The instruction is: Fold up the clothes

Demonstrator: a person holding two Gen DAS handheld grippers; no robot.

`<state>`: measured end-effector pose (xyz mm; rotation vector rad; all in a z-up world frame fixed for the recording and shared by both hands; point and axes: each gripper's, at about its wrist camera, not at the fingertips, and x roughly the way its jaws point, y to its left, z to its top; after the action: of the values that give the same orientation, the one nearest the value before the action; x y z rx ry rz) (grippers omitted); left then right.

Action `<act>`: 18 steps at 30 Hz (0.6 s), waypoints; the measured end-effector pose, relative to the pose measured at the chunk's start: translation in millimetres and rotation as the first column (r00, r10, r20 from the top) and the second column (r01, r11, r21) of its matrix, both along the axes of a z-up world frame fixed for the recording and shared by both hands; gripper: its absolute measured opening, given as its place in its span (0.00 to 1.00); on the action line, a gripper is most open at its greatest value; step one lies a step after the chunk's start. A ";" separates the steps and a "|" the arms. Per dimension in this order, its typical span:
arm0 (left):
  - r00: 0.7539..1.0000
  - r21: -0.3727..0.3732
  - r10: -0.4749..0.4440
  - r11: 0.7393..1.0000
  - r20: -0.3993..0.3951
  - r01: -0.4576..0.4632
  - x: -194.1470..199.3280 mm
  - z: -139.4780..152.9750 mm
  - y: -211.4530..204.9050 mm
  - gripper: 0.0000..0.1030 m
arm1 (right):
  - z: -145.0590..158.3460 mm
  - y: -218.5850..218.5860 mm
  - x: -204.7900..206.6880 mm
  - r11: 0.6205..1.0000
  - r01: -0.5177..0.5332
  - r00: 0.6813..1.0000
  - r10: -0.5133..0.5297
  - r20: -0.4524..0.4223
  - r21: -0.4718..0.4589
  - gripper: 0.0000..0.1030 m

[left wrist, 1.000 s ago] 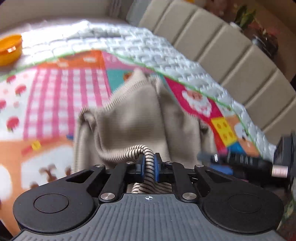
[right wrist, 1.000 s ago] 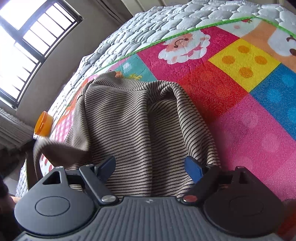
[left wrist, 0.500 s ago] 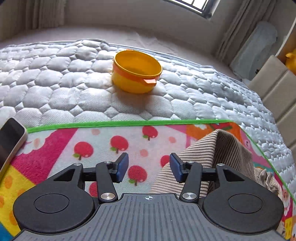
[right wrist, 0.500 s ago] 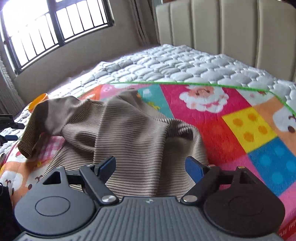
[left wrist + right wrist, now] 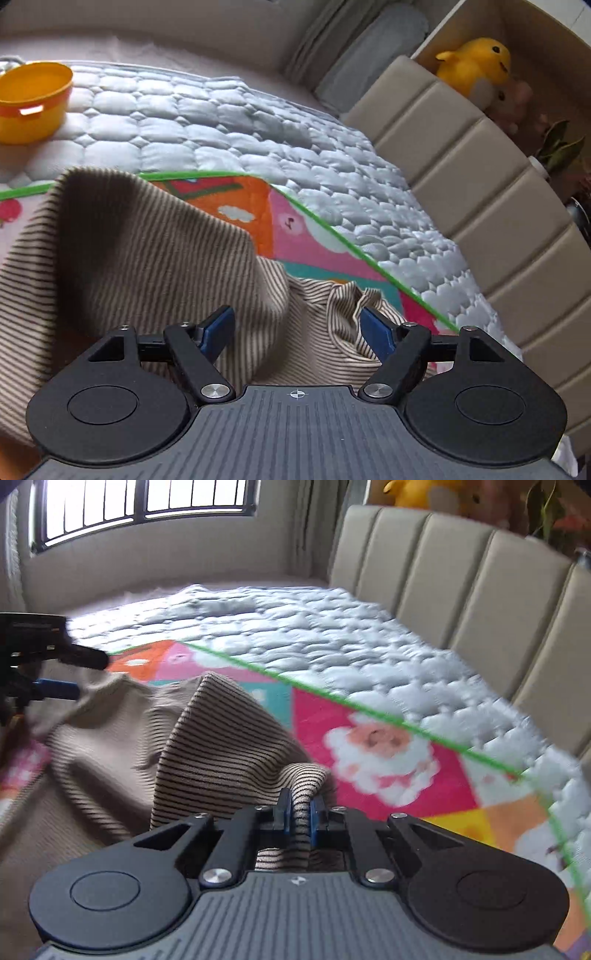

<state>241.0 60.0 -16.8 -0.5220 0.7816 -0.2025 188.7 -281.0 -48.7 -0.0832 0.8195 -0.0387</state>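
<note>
A beige sweater with thin dark stripes (image 5: 155,266) lies rumpled on a colourful play mat (image 5: 314,240). In the left wrist view my left gripper (image 5: 297,328) hovers low over the sweater, wide open, blue pads (image 5: 218,326) apart with only loose cloth below. My right gripper (image 5: 300,808) is shut on a raised fold of the sweater (image 5: 221,738), and striped cloth bulges up between its pads. The left gripper (image 5: 88,675) also shows at the far left of the right wrist view, above the sweater's other side.
The mat lies on a grey quilted mattress (image 5: 258,122). An orange bowl (image 5: 33,99) stands on the quilt at the far left. A beige padded headboard (image 5: 480,177) runs along the right. A yellow plush duck (image 5: 472,66) sits on a shelf behind it.
The left gripper let go of the sweater's edge and opened wide. The right gripper, open before, has shut on a fold of the sweater. Both cameras swung toward the headboard.
</note>
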 end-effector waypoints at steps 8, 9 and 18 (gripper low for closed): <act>0.999 0.033 0.033 0.999 -0.015 -0.033 15.7 -28.4 30.8 0.85 | -28.9 -42.4 24.8 0.985 0.152 0.988 -0.149 0.047 -0.086 0.62; 0.999 0.038 0.038 0.999 -0.017 -0.037 17.5 -31.9 35.0 0.85 | -31.2 -49.7 22.5 0.980 0.197 0.980 -0.195 0.051 -0.040 0.79; 0.988 0.078 0.157 0.985 0.001 -0.156 27.2 -39.3 64.0 0.81 | -31.3 -72.7 21.8 0.954 0.282 0.959 -0.280 -0.039 0.101 1.00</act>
<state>268.2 124.1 -56.1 -0.5075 0.7471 -0.0248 210.5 -353.7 -80.0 0.1340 0.8515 -0.2634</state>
